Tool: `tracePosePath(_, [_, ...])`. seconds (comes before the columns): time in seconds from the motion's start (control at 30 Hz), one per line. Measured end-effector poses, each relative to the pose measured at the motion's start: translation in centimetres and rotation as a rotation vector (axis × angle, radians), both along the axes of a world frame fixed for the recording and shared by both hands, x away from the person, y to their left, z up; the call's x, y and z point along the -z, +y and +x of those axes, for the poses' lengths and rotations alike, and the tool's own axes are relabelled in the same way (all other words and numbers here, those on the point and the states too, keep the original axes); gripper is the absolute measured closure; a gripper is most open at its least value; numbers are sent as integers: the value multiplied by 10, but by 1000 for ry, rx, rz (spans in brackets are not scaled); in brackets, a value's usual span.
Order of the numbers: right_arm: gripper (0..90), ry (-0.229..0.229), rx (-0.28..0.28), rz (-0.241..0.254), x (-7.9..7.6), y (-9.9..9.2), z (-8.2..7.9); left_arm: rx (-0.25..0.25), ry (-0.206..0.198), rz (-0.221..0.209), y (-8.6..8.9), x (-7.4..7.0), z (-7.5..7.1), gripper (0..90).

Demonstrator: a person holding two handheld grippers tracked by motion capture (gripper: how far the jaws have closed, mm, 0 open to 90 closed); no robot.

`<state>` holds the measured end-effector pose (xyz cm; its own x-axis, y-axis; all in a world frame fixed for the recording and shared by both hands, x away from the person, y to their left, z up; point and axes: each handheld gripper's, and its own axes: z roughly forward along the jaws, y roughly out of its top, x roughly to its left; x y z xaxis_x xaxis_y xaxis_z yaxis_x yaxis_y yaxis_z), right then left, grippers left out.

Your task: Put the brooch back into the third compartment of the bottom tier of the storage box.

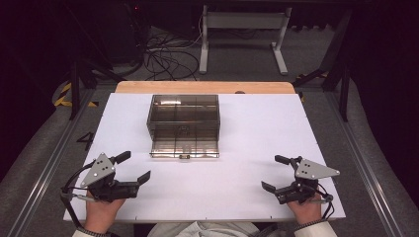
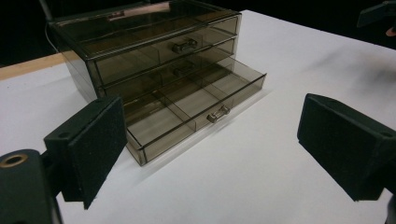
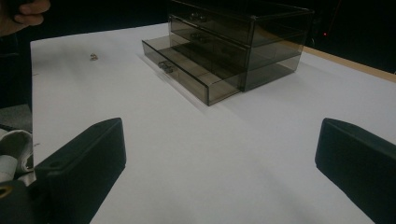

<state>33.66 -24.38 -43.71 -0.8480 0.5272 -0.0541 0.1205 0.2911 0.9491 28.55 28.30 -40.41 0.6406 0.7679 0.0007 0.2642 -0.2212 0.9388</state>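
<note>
High view: both hand-held grippers, left (image 1: 132,169) and right (image 1: 272,173), rest jaws apart, empty, flanking the smoked drawer organizer (image 1: 184,118), whose bottom drawer (image 1: 184,147) juts toward them for access.

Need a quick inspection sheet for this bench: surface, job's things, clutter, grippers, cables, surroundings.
Surface: white board on a wooden table, bare around the box.
Job's things: smoky translucent plastic three-drawer box; bottom drawer pulled out, looks empty; upper two shut.
Clutter: a tiny metallic bit on the board in the right gripper view.
Grippers: left gripper open, holds nothing; right gripper open, holds nothing; both apart from the box.
Cables: gripper leads by the wrists; black loose cables on the floor behind the table.
Surroundings: white metal stand, grey carpet, dark room.
</note>
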Motion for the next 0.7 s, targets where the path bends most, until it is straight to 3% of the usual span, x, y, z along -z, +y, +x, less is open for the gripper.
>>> tracePosePath(0.23, [24, 8, 1, 14, 0, -2, 1, 6, 22, 17, -2, -2, 8, 93])
tracePosePath(0.43, [24, 10, -6, 25, 0, -2, 0, 21, 73, -49, 2, -2, 15, 99])
tracePosePath(0.7, [24, 14, -8, 27, 0, -3, 1, 12, 72, 7, -1, -3, 17, 102])
